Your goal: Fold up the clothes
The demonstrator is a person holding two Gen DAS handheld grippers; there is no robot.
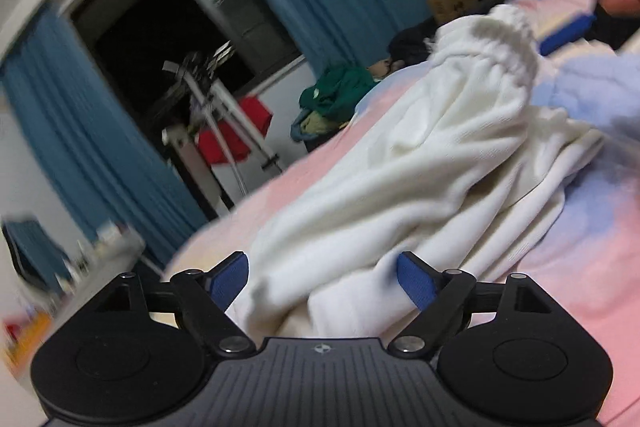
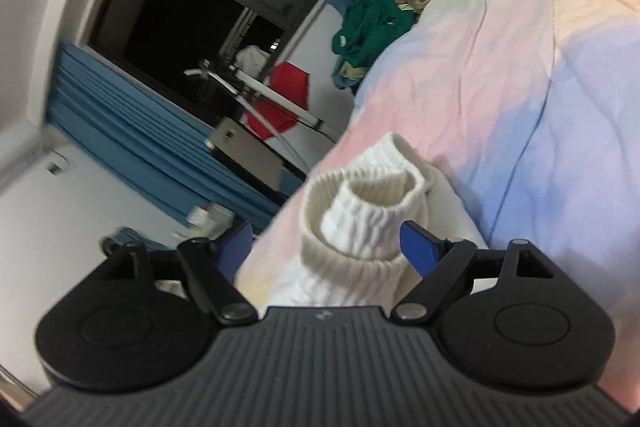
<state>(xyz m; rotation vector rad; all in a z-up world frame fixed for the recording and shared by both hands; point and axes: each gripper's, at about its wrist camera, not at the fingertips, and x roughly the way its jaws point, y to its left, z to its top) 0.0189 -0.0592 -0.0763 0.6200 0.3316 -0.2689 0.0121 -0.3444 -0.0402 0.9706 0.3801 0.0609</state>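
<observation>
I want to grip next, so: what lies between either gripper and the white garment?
Nothing visible. The left gripper is open with the white garment bunched between its fingers. The right gripper is open too, its fingers on either side of the ribbed cuffs. Only the bedsheet lies beneath.

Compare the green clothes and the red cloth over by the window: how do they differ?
The green clothes lie crumpled in a heap at the bed's edge; the red cloth hangs on a drying rack. The green heap sits on other garments; the red cloth hangs alone. Both are unfolded and untouched.
</observation>
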